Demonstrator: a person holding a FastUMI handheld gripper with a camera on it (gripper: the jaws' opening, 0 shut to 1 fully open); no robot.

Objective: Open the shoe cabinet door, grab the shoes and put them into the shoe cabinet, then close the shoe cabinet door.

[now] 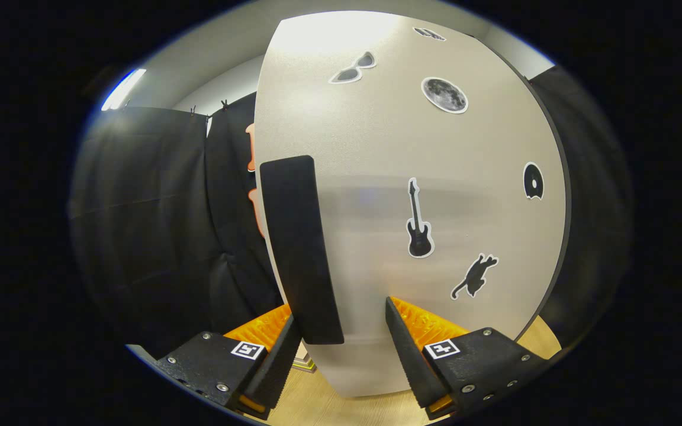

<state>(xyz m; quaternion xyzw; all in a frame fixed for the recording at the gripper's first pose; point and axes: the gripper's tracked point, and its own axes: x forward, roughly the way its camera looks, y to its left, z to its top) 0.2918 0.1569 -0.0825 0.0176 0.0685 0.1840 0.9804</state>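
Note:
The shoe cabinet door (436,148) is a pale panel with several black stickers, right in front of the fingers. A long black handle (299,236) runs down its left edge. My gripper (341,313) is open. The handle's lower end sits between the fingers, close against the left fingertip (290,331). The right fingertip (391,310) stands apart from the handle, against the door face. I cannot tell whether the door is shut or ajar.
Black cloth wall (157,225) hangs to the left of the door and beyond its right edge. A light wooden floor (317,402) shows beneath the door and the fingers.

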